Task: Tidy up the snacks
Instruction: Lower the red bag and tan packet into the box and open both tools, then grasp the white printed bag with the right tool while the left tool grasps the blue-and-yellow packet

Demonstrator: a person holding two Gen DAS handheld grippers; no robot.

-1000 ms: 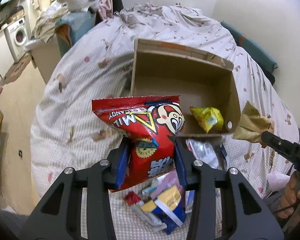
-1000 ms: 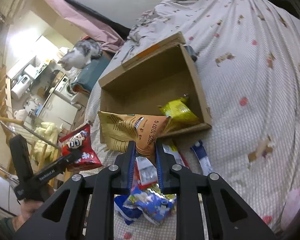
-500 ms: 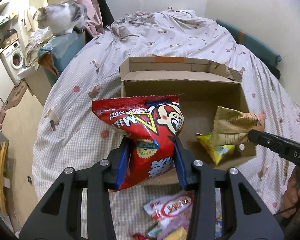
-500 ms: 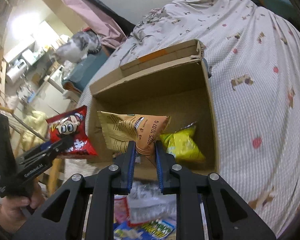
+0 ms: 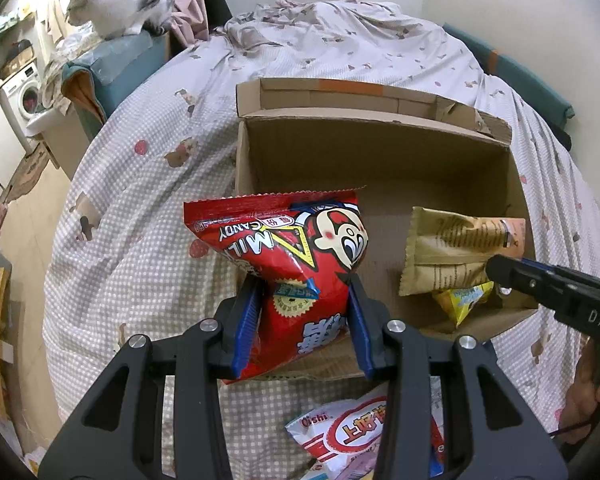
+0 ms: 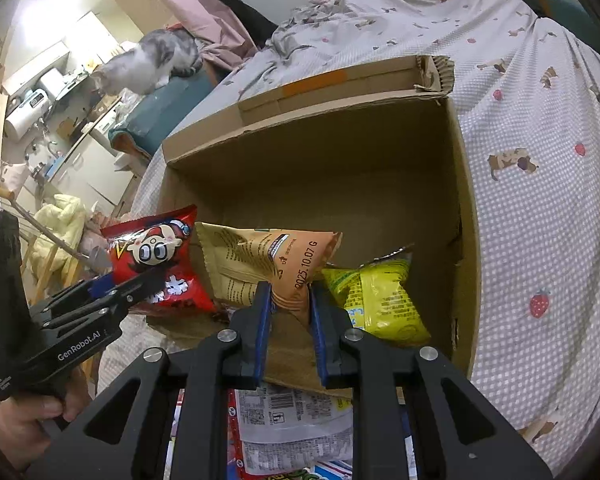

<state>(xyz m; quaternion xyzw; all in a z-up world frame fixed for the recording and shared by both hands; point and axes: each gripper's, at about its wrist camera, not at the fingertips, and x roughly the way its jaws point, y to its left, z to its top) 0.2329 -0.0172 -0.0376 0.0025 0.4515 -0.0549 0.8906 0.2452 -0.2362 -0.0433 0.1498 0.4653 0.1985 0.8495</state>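
Both grippers clench snack bags, left gripper (image 5: 306,316) red bag (image 5: 292,264), right gripper (image 6: 288,312) tan bag (image 6: 260,264), above box (image 5: 380,160) on seemingly quilted bed (image 5: 140,220).

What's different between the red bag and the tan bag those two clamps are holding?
The red bag is glossy, with a cartoon face and "CANDY" lettering; the tan bag is matte, with small print and a date. The red bag sits in the left gripper, over the cardboard box's left wall; the tan bag sits in the right gripper, inside, beside a yellow bag. Both are pinched by a lower corner.

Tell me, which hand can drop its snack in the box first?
Probably the right gripper: its tan bag already hangs inside the box, while the left gripper holds the red bag at the near-left wall.
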